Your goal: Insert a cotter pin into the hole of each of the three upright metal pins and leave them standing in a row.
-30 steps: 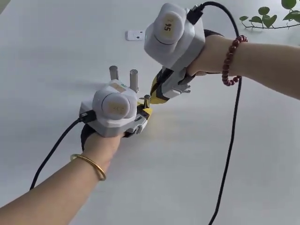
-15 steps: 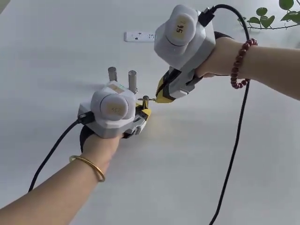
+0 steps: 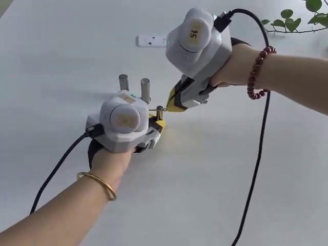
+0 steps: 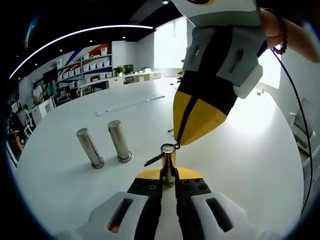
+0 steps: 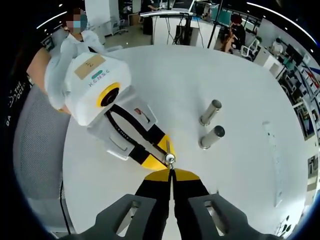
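My left gripper (image 3: 158,122) (image 4: 169,181) is shut on a short upright metal pin (image 3: 160,111) (image 4: 168,159) (image 5: 170,159), gripping its lower part on the white table. From the right, my right gripper (image 3: 169,107) (image 5: 171,173) (image 4: 182,141) meets the pin's head, shut on a thin cotter pin (image 4: 152,161). The cotter's tip sticks out of the far side of the pin's hole. Two other metal pins (image 3: 123,82) (image 3: 145,89) stand upright side by side behind the left gripper, also in the left gripper view (image 4: 90,147) (image 4: 120,141).
A white power strip (image 3: 152,40) lies at the far side of the table (image 3: 215,169). A leafy sprig (image 3: 297,18) reaches in at the top right. Black cables trail from both grippers. Desks and people are in the room beyond.
The right gripper has edged left, closer to the held pin's head than half a second ago. The left gripper and the two standing pins have stayed put.
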The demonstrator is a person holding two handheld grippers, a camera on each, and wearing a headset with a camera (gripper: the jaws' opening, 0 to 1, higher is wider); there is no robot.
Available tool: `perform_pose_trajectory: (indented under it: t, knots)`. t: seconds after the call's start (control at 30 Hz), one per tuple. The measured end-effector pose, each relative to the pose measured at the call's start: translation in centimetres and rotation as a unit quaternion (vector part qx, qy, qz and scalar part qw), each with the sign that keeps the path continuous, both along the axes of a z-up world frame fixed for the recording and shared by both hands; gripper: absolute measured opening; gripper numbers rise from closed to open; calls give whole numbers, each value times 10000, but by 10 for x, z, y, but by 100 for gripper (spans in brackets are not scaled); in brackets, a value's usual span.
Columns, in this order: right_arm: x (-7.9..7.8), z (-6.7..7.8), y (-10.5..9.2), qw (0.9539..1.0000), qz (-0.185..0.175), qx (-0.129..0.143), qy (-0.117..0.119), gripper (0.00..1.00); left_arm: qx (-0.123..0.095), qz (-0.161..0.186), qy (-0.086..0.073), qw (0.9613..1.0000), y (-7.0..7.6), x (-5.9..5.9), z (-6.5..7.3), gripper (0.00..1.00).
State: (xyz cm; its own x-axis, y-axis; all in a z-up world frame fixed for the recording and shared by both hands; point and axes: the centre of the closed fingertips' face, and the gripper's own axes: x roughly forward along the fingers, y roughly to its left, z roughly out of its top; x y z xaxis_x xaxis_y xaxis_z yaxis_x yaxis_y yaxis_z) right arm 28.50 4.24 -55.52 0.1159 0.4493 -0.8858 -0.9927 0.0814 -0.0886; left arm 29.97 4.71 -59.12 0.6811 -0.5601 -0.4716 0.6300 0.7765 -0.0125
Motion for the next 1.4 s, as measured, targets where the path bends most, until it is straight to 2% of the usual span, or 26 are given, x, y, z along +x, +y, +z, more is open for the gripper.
perform_pose_trajectory:
  t: [0.2,0.53,0.63,0.8,0.97,1.1,1.4]
  knots:
    - [2,0,0,10000,-33,18,3,0,5,22,-9,10000,0,0,0,7]
    - [4,0,-6,9996,-281,65,0,1,3,46,-13,10000,1,0,0,7]
    - [4,-1,-11,9990,-443,77,-22,2,1,57,-4,10000,1,0,0,7]
    - [8,0,-17,9968,-764,213,88,4,-17,93,29,10000,3,2,0,7]
    - [6,4,-19,9937,-1011,462,159,6,-37,117,96,9999,9,1,0,7]
    - [5,4,-20,9902,-1208,651,258,7,-22,135,67,9999,17,1,4,6]
    - [-7,-1,-25,9867,-1406,722,372,10,33,210,16,9998,37,1,10,7]
